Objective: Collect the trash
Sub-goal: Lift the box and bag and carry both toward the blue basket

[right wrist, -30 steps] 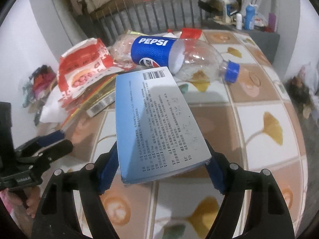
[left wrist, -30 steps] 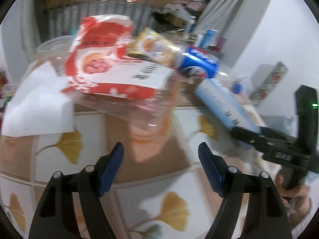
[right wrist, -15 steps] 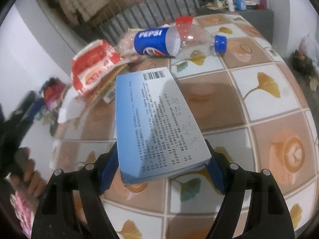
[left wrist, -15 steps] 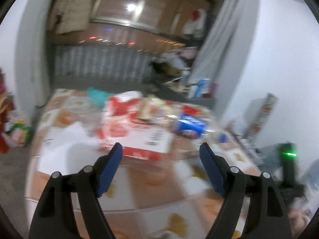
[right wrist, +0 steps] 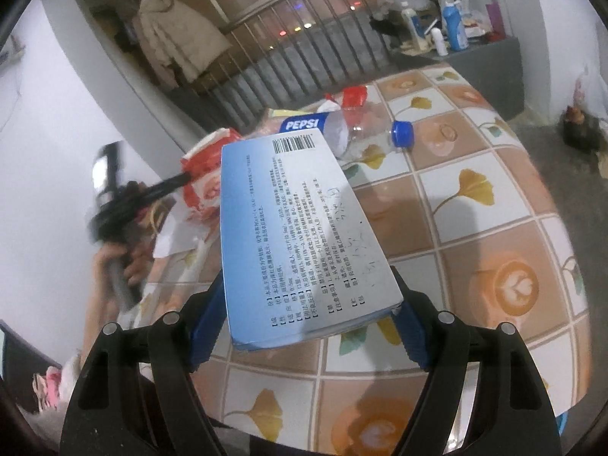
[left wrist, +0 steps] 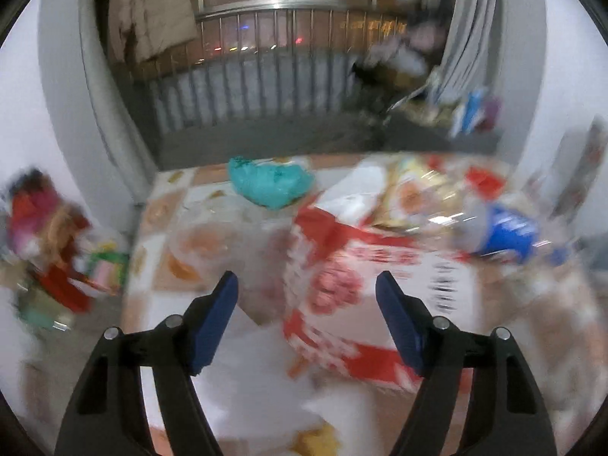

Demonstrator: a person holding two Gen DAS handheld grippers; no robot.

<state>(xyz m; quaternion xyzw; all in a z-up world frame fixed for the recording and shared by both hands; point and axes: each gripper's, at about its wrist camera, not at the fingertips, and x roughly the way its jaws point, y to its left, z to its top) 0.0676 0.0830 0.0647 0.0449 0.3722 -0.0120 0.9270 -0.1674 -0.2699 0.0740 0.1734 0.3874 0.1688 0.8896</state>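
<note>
my right gripper is clamped on the near end of a flat light-blue box, a blue pad pressed to each side; the box juts up and away from me over the tiled table, its printed back and barcode facing the camera.

beyond the box, an empty pepsi bottle lies on its side on the table, its blue cap pointing right. a red and white snack bag sits to the left of it, partly behind the box, with white paper beside it nearer the table's edge.

my left gripper has just been closing a little, yet its pads are apart with nothing between them. it hangs above the table, and the view is blurred. below and ahead of it lies the same red and white bag, with white paper under the near side. the bottle is off to the right of the bag, and a crumpled teal plastic bag lies at the far edge of the table.

in the right wrist view my left hand grips the handle of that gripper at the table's left side.
</note>
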